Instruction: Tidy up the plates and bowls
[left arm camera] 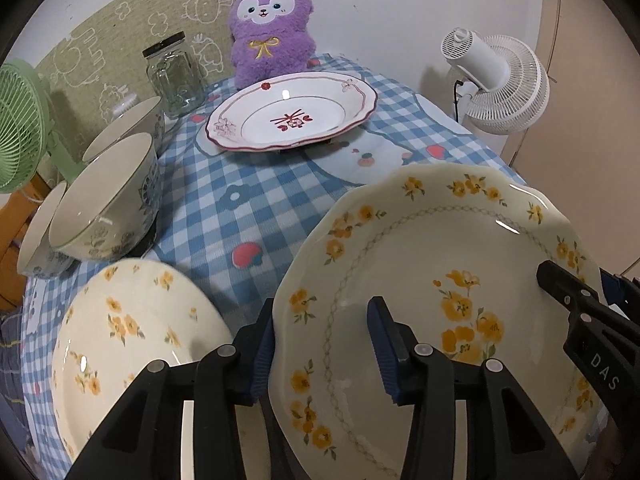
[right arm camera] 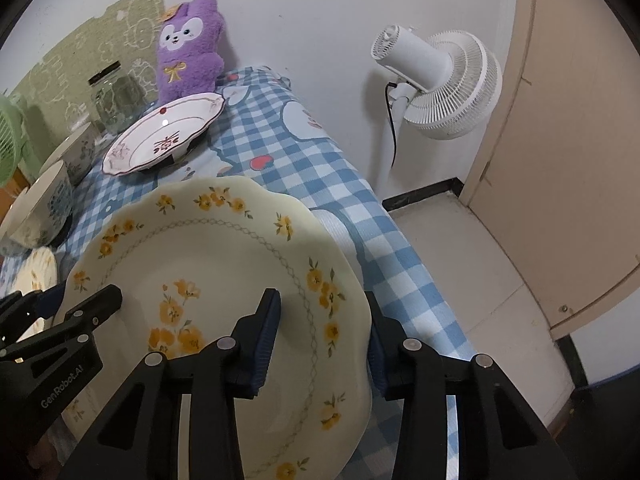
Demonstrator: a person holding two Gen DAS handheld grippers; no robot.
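Nearest me, both tongs straddle the rim of the large yellow-flowered plate (left arm camera: 432, 280): my left tongs (left arm camera: 324, 354) take its left edge, one pad under the rim and one on the inner face, and my right tongs (right arm camera: 322, 344) take the right edge the same way. Each pair looks closed onto the rim, so I judge the plate gripped from both sides, raised and tilted. Just to its left the smaller yellow-flowered plate (left arm camera: 132, 320) lies flat on the worktop (left arm camera: 256, 208), nearer my left hand. Beyond stand the bowls (left arm camera: 108, 208), and farthest the red-trimmed plate (left arm camera: 292, 114).
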